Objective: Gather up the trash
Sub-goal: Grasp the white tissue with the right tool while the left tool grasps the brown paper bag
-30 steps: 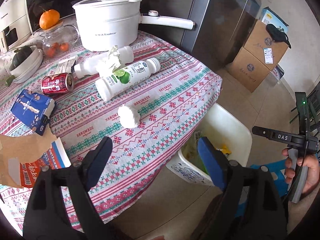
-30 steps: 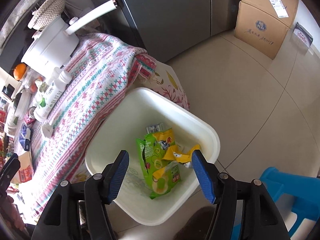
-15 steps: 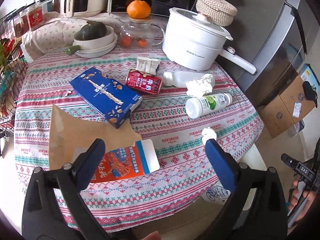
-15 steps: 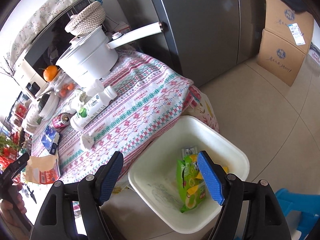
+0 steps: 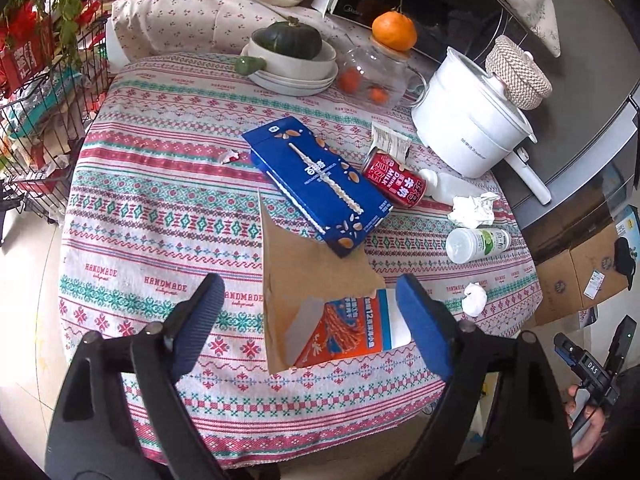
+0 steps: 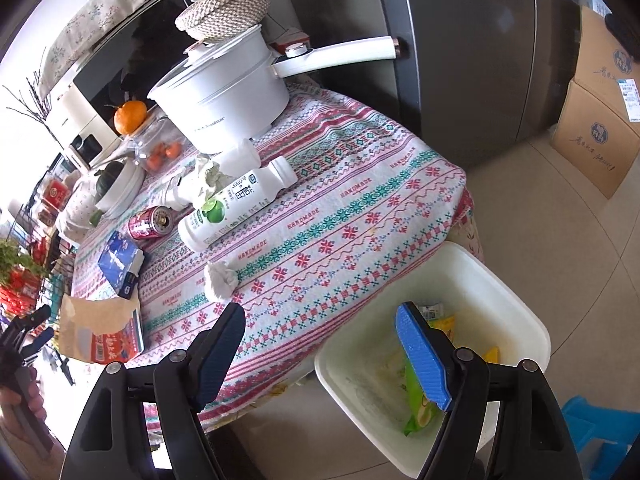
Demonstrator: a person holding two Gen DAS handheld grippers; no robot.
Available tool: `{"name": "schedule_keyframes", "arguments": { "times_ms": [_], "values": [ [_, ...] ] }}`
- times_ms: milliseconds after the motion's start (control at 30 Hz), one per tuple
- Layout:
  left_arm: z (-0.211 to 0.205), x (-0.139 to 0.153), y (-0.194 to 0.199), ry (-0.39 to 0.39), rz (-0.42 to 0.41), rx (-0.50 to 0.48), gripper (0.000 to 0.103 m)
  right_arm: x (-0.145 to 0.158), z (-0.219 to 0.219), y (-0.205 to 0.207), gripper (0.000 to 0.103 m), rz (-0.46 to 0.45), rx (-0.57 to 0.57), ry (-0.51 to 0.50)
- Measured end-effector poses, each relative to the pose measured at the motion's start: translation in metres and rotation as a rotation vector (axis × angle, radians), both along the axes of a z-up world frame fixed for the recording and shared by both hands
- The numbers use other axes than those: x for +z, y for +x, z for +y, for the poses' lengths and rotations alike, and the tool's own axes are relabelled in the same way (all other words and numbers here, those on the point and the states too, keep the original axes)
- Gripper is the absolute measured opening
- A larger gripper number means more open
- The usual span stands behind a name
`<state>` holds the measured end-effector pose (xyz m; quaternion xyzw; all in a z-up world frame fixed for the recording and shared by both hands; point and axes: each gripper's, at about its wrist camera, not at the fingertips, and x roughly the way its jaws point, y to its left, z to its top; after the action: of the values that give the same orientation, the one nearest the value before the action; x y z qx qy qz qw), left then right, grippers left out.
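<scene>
My left gripper [image 5: 316, 328] is open and empty, above the near table edge over a torn orange-and-brown carton [image 5: 340, 328]. Beyond it lie a blue box [image 5: 320, 184], a red can [image 5: 394, 178], crumpled tissue [image 5: 472, 208], a white-green bottle [image 5: 478, 244] and a small paper wad [image 5: 474, 298]. My right gripper [image 6: 320, 356] is open and empty, between the table edge and the white bin [image 6: 500, 292], which holds green and yellow wrappers [image 6: 416, 408]. The right wrist view also shows the bottle [image 6: 232, 208], can [image 6: 150, 222], wad [image 6: 220, 278] and blue box [image 6: 120, 264].
A white pot with a long handle [image 5: 472, 120], a glass jar with oranges [image 5: 372, 76] and a bowl with a squash [image 5: 292, 52] stand at the table's back. A wire rack [image 5: 36, 92] is left, a fridge [image 6: 460, 40] and cardboard boxes [image 6: 600, 100] right.
My left gripper has swung left from the bin side to face the whole table over the torn carton. My right gripper has lifted and turned from the bin toward the table. Both stayed open.
</scene>
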<state>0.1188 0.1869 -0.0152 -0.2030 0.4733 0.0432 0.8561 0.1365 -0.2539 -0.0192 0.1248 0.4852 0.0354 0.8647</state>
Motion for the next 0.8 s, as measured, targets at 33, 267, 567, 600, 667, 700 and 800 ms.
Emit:
{"name": "schedule_keyframes", "arguments": {
  "times_ms": [33,267,567,600,667,700,800],
  "values": [
    [0.002,-0.004,0.001,0.001,0.019,-0.003,0.078,-0.001,0.005,0.002,0.079,0.003,0.007,-0.003],
    [0.009,-0.038,0.006,-0.108,0.145,-0.037,0.010,-0.016,0.034,0.017,0.080,0.040,0.041,0.004],
    [-0.004,0.020,-0.018,-0.112,-0.099,-0.121,0.002,-0.045,0.066,0.042,0.080,0.090,0.058,0.027],
    [-0.005,0.026,-0.020,-0.115,-0.129,-0.126,0.002,-0.049,0.069,0.044,0.080,0.096,0.062,0.028],
    [-0.006,0.038,-0.023,-0.126,-0.185,-0.133,0.002,-0.057,0.073,0.048,0.080,0.100,0.064,0.033],
    [-0.007,0.042,-0.024,-0.138,-0.202,-0.140,0.002,-0.060,0.074,0.050,0.080,0.100,0.065,0.041],
    [-0.013,0.054,-0.027,-0.130,-0.254,-0.139,0.002,-0.070,0.077,0.058,0.079,0.106,0.058,0.078]
  ]
}}
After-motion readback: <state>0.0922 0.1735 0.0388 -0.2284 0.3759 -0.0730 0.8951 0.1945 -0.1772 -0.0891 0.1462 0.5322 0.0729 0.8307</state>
